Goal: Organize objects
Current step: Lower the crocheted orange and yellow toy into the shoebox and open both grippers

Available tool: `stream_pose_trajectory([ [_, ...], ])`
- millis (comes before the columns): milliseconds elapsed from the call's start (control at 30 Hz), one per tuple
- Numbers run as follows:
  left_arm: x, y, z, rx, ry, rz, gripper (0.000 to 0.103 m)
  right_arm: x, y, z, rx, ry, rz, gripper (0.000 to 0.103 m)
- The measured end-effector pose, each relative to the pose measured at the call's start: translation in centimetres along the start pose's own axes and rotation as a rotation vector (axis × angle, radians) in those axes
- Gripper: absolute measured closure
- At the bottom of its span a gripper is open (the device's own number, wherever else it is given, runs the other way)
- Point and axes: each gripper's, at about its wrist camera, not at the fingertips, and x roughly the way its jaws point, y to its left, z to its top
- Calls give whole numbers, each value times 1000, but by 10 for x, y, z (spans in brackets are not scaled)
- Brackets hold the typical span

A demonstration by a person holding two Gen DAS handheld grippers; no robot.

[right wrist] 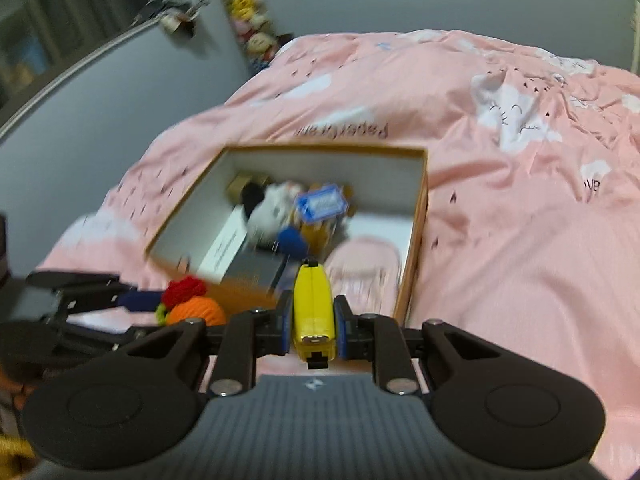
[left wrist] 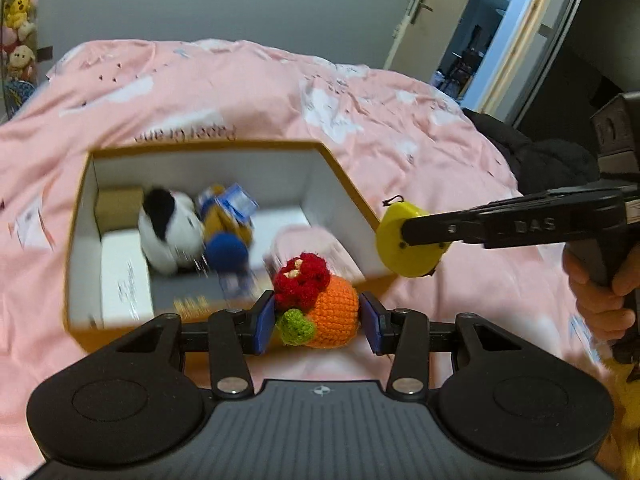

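1. the left gripper (left wrist: 318, 322), low in the centre of the left wrist view, is clamped on an orange crochet toy (left wrist: 334, 312) with a red tuft and a green leaf; both blue pads (left wrist: 264, 326) press against its sides
2. the right gripper (right wrist: 313, 326), low in the centre of the right wrist view, pinches a yellow tape measure (right wrist: 313, 312) edge-on between its blue pads (right wrist: 285, 326)
3. in the left wrist view the same tape measure (left wrist: 404, 240) shows as a yellow disc at centre right, held just beside the near right corner of the box, with a person's hand (left wrist: 600, 292) on the grip at the right edge
4. an open cardboard box (left wrist: 344, 176) with white inner walls sits mid-frame on a pink bedcover (left wrist: 400, 100)
5. inside the box lie a black and white plush (left wrist: 168, 228), a blue ball (left wrist: 226, 252), a blue and white carton (left wrist: 236, 200) and a white flat pack (left wrist: 124, 280), all blurred
6. both held things hang in front of the box's near edge, apart from each other
7. soft toys (left wrist: 18, 20) are stacked at the upper left of the left wrist view, and an open door (left wrist: 424, 12) stands at the upper right
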Motion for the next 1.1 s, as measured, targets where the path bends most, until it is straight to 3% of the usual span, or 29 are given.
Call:
stream_pose_trajectory([
  [133, 21, 20, 31, 2, -10, 17, 52, 41, -8, 36, 50, 10, 1, 82],
  [267, 39, 44, 53, -40, -24, 33, 52, 93, -7, 63, 49, 41, -55, 82],
  [567, 78, 79, 79, -61, -8, 54, 52, 191, -22, 81, 66, 190, -136, 81],
  [867, 96, 91, 83, -47, 11, 45, 52, 220, -26, 81, 32, 267, -146, 80],
  [1100, 100, 91, 84, -42, 20, 48, 52, 206, -17, 88, -96, 211, -211, 76],
])
